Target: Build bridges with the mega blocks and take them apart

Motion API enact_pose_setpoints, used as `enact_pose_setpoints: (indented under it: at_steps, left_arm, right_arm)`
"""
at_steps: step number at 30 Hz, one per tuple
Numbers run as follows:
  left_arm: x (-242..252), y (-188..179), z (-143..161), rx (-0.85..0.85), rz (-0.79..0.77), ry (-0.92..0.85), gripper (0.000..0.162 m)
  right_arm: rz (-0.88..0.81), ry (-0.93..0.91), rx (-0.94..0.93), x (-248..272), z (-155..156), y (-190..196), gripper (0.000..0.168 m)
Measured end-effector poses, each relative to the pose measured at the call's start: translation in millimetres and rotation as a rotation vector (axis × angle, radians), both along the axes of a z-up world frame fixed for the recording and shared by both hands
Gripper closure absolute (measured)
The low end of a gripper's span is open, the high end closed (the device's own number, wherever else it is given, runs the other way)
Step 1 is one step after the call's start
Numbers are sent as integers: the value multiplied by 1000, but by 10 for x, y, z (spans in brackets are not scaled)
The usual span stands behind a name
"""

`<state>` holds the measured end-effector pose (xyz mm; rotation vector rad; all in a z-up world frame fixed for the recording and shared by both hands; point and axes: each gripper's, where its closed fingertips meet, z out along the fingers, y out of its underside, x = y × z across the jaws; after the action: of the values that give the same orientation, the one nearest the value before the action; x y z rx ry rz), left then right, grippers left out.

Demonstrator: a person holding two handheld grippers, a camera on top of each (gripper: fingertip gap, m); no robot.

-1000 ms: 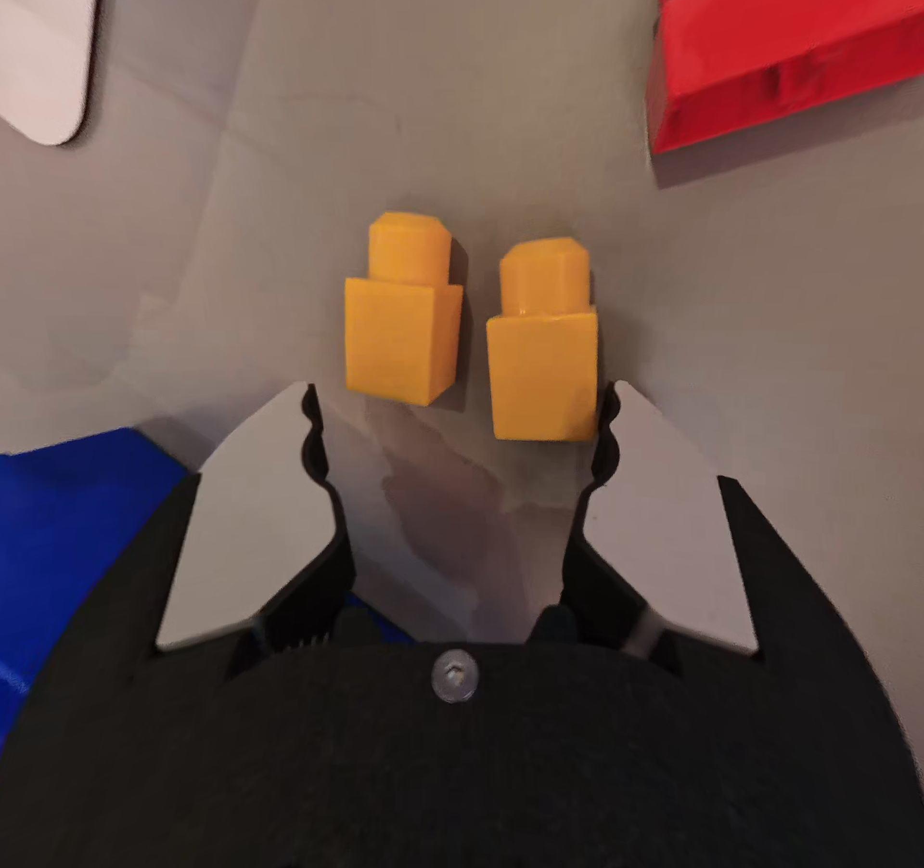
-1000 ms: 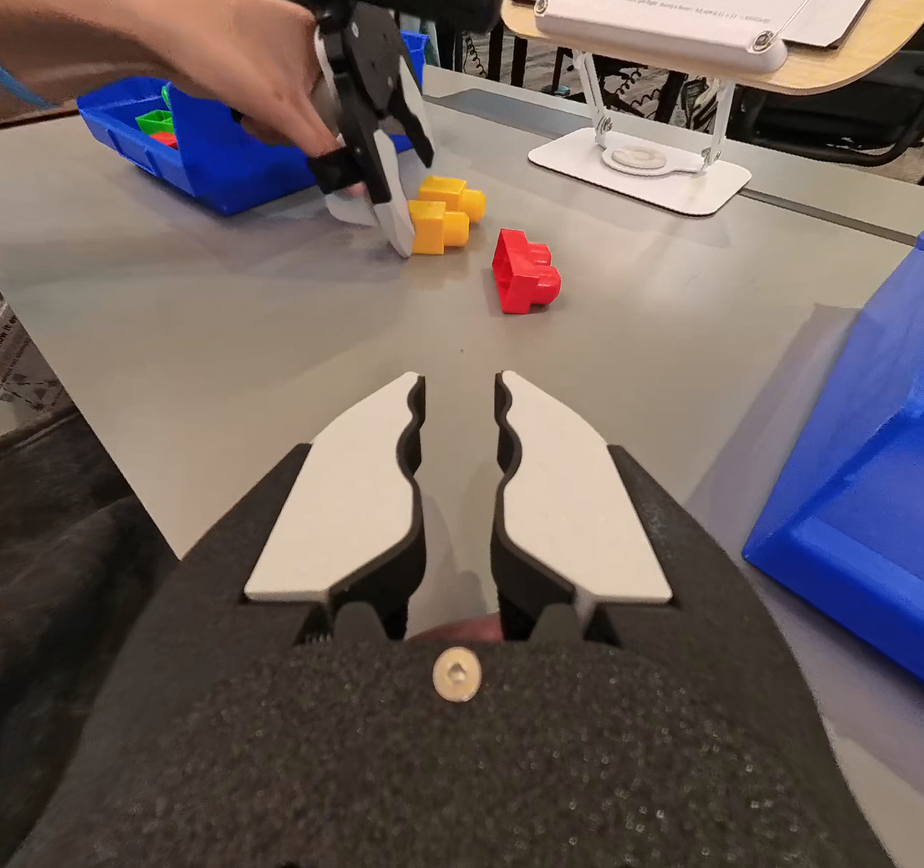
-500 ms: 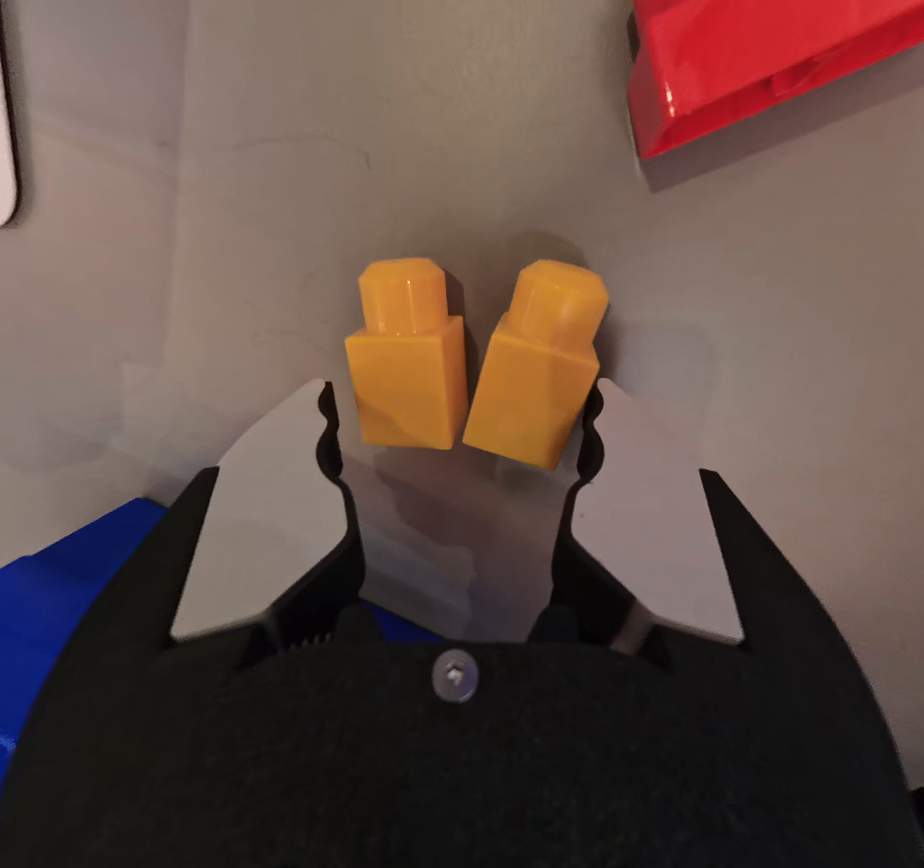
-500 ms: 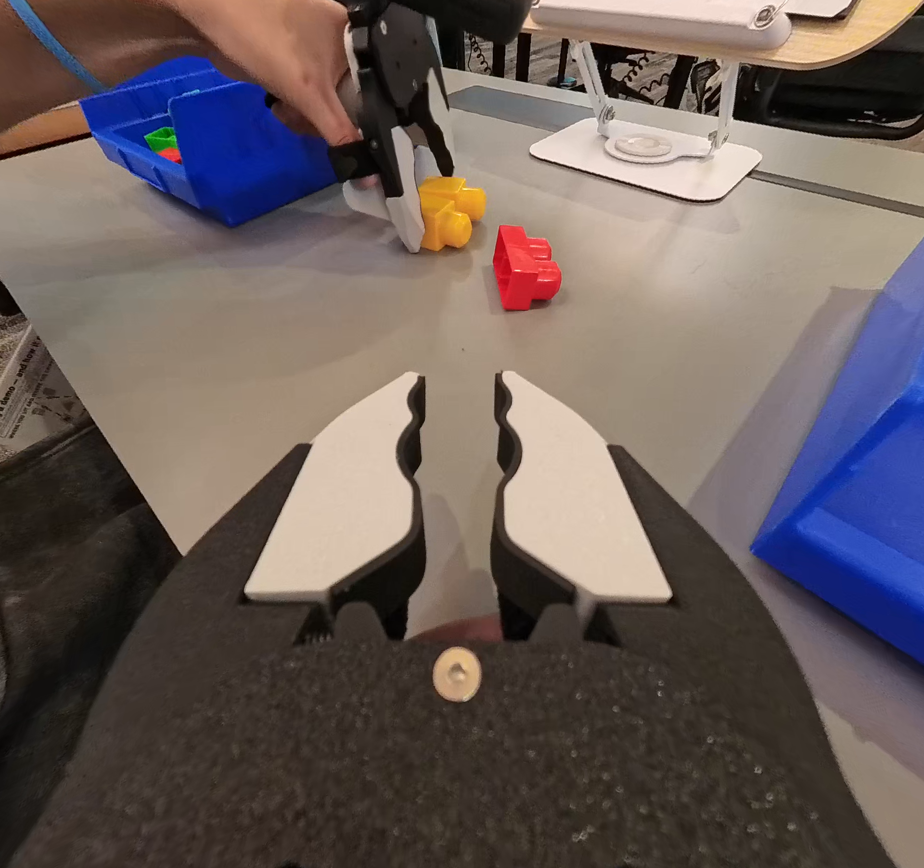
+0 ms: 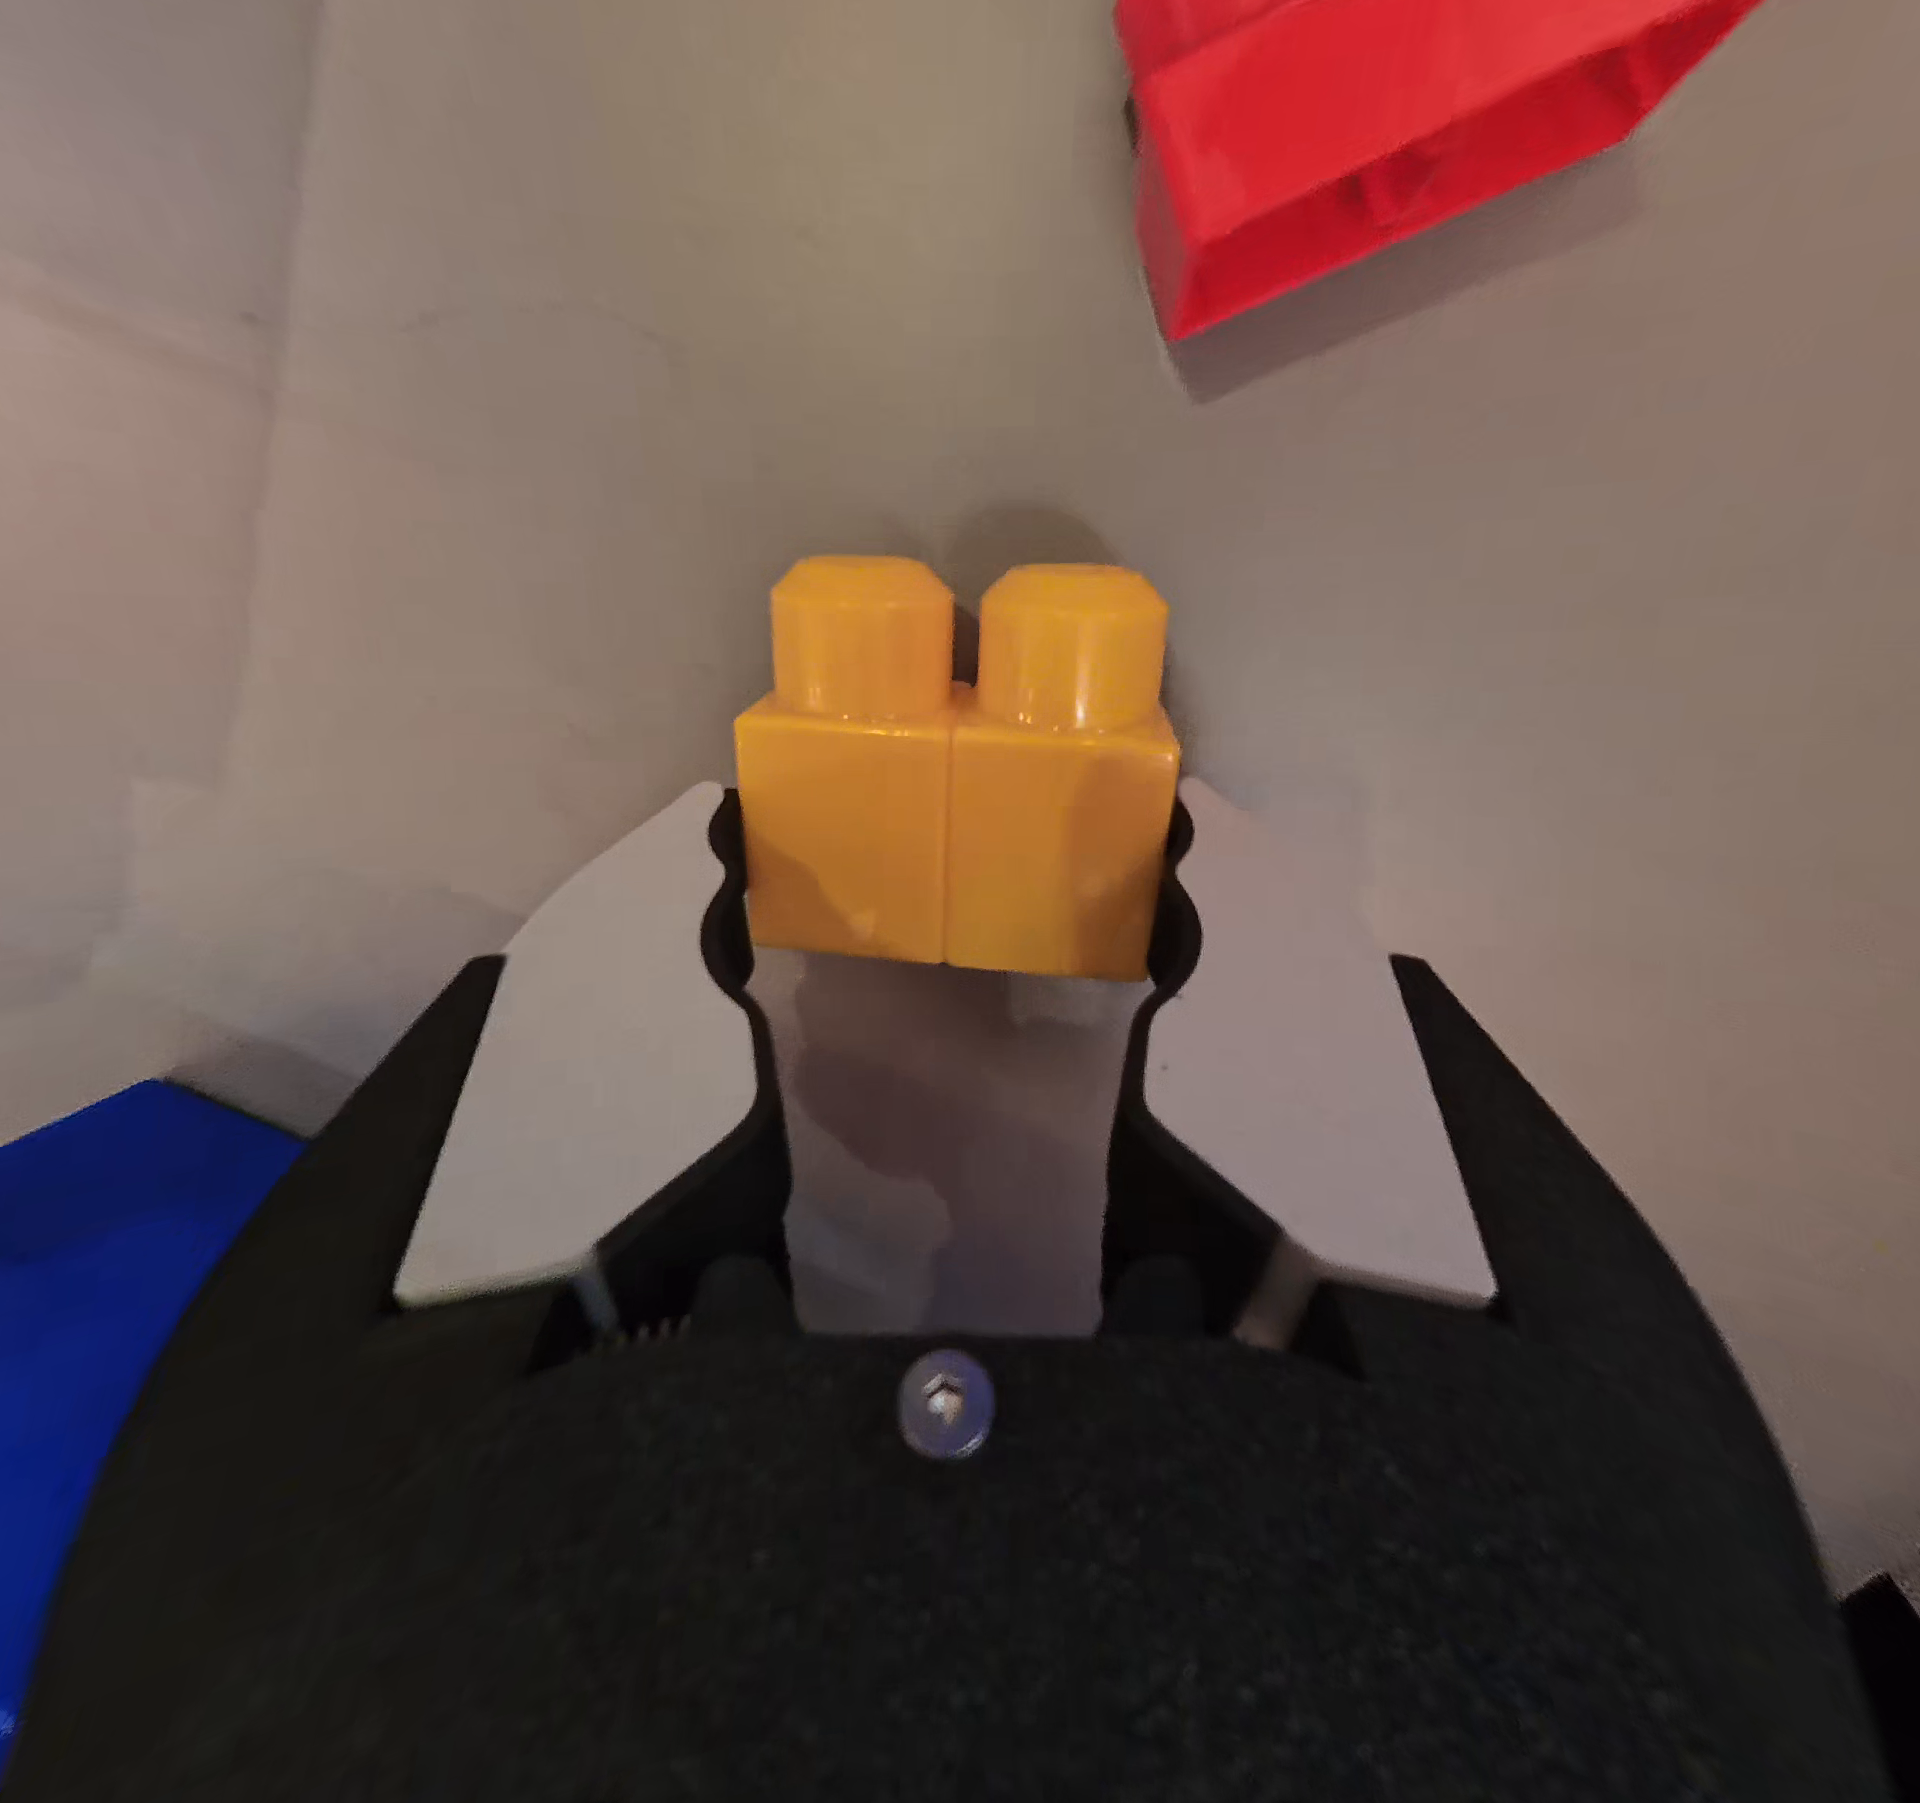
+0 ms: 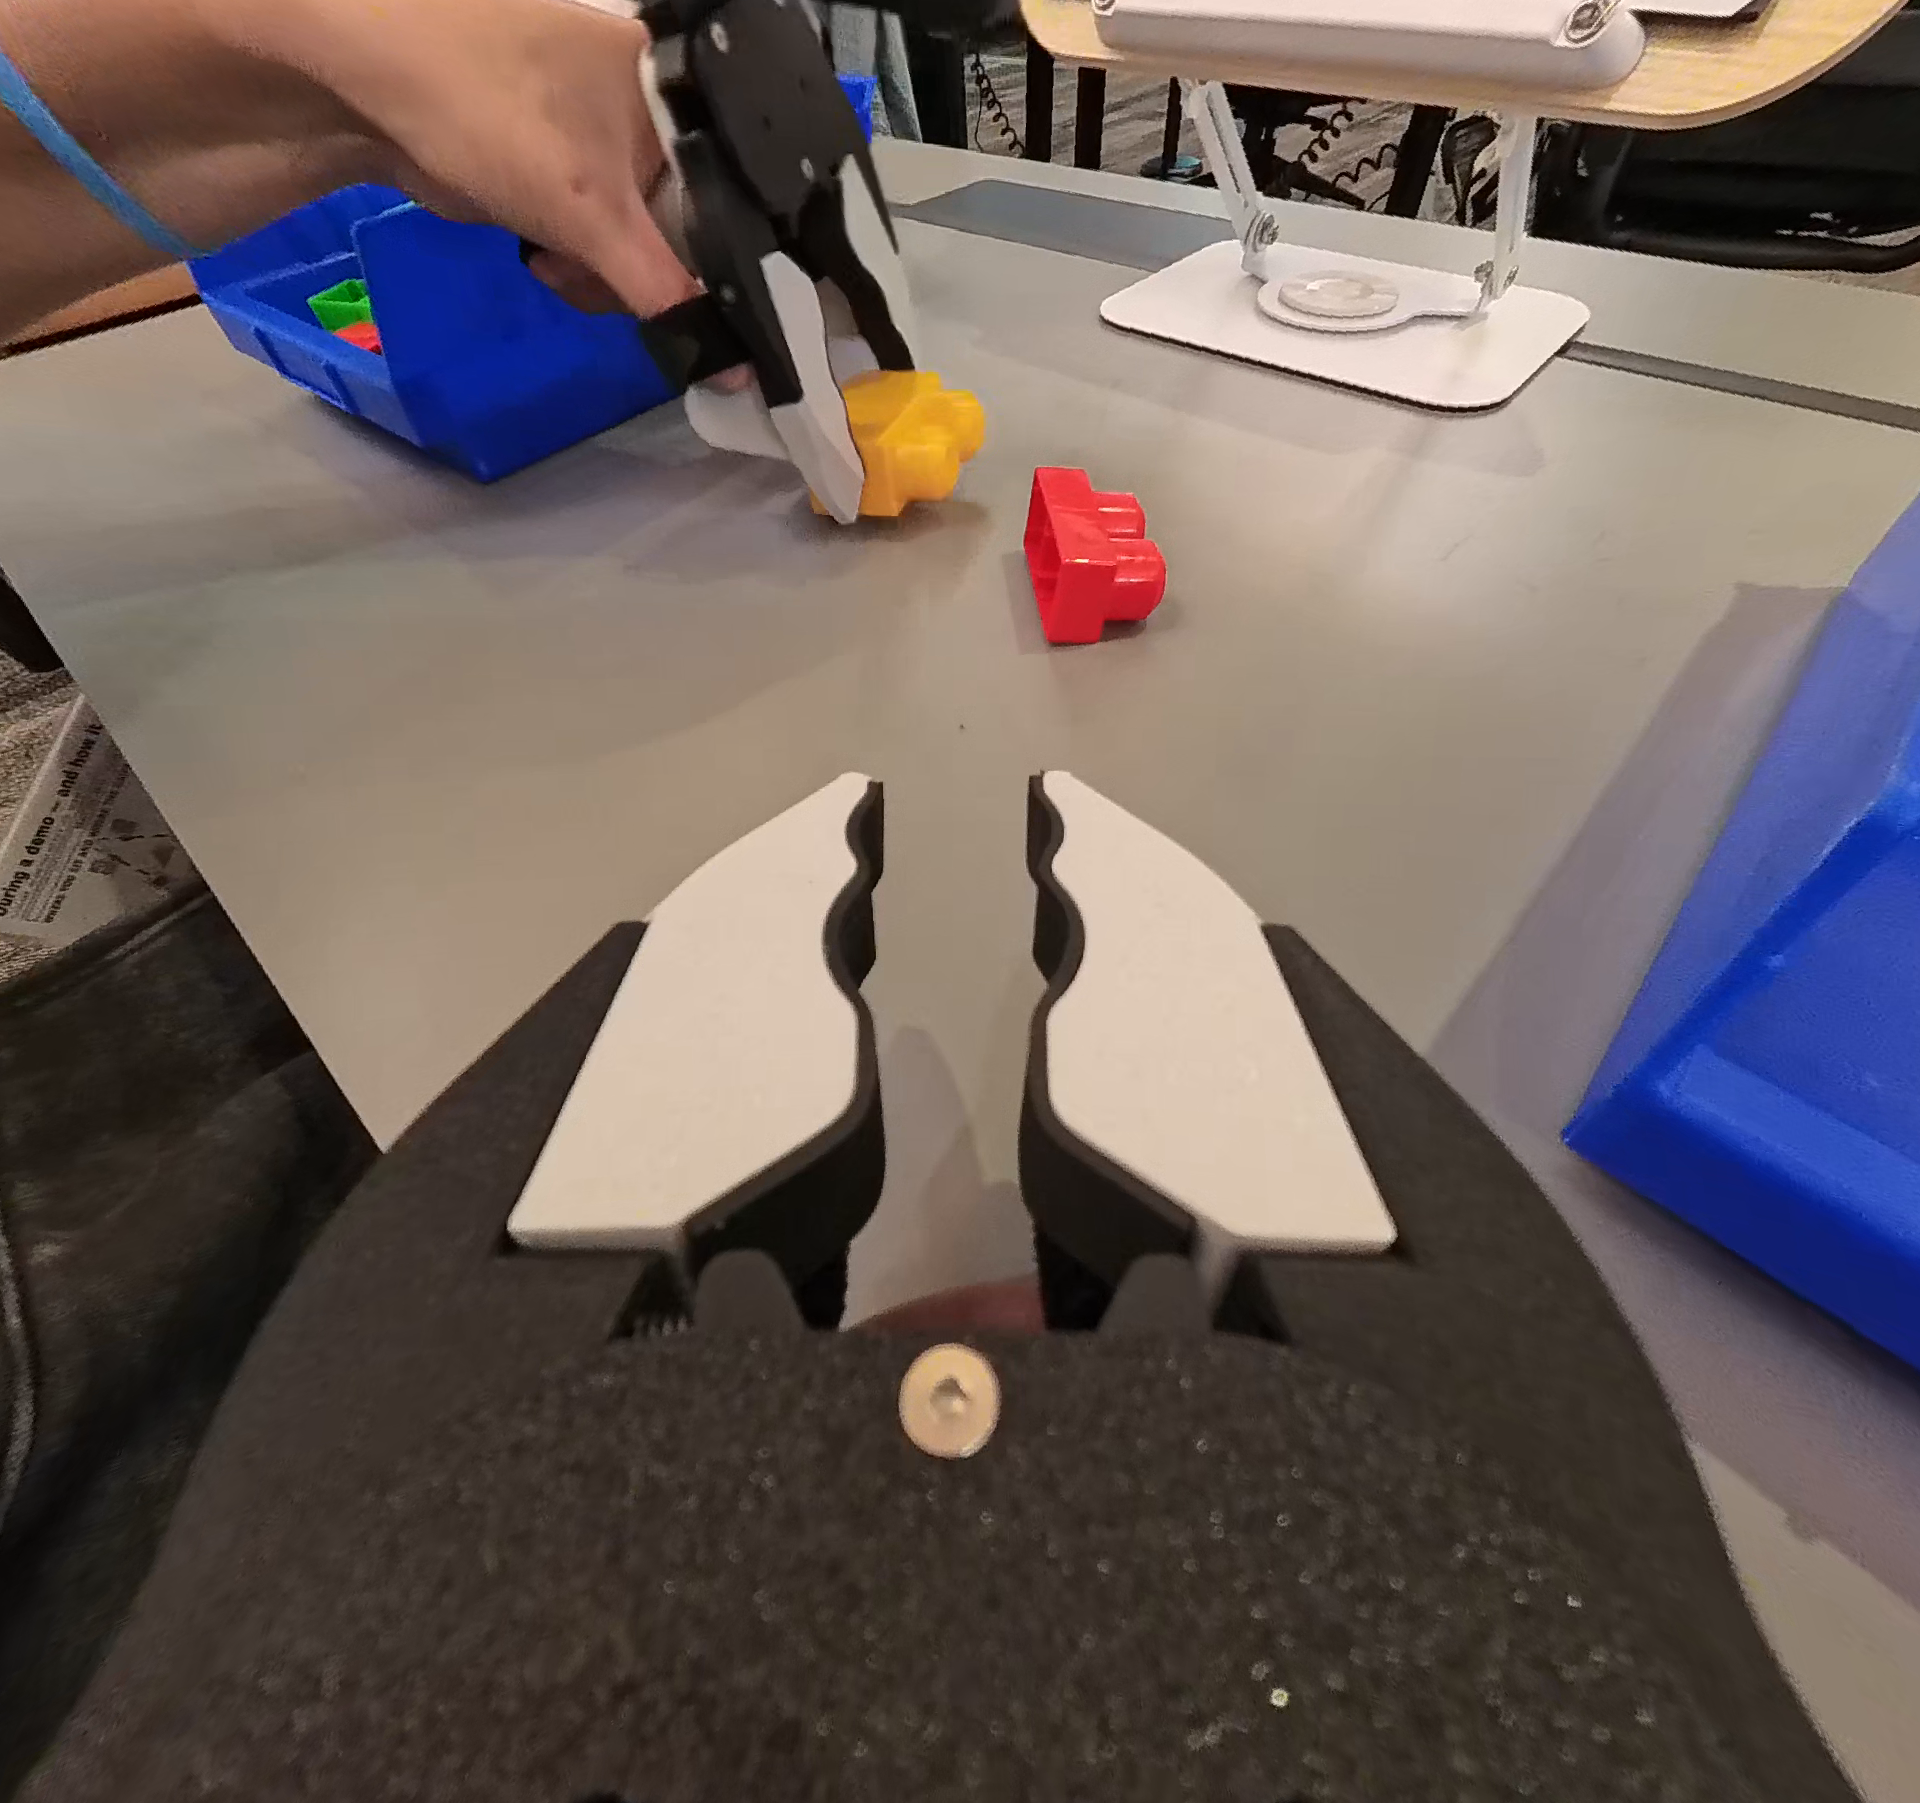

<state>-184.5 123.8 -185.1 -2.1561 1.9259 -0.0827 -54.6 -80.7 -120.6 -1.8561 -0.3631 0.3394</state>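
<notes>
Two small yellow one-stud blocks (image 5: 847,839) (image 5: 1049,849) lie side by side, pressed together, studs pointing away from me. My left gripper (image 5: 951,818) is shut on the pair, one finger on each outer side. In the right wrist view the left gripper (image 6: 868,434) slants down at the yellow pair (image 6: 920,449), low on the grey table (image 6: 623,714). A red two-stud block (image 5: 1403,122) lies on its side to the right; it also shows in the right wrist view (image 6: 1091,558). My right gripper (image 6: 956,797) hovers empty near the table's front edge, its jaws a narrow gap apart.
A blue bin (image 6: 468,351) holding green and red blocks stands just behind the left gripper; its corner shows in the left wrist view (image 5: 104,1286). Another blue bin (image 6: 1766,1026) stands at the right. A white stand (image 6: 1340,319) carrying an instruction sheet stands at the back.
My left gripper moved forward around the two yellow blocks and closed, pushing them together into a tight pair. The right gripper has barely moved.
</notes>
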Motion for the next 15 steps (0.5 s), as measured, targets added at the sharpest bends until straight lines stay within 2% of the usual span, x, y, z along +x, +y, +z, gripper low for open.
enact_pose_setpoints:
  at_steps: [6, 10, 12, 15]
  left_arm:
    - [36, -294, 411, 167, -47, -241, 87]
    - [-35, -563, 750, 296, 27, -499, 87]
    - [-147, -672, 798, 364, 76, -578, 87]
    - [-278, -882, 764, 372, 134, -667, 87]
  right_arm:
    - [-3, -6, 2, 1, -1, 1, 142]
    - [-7, -11, -2, 2, -8, 7, 142]
    - [-9, -19, -1, 0, -11, 8, 142]
    - [-21, -42, -3, 0, -24, 16, 142]
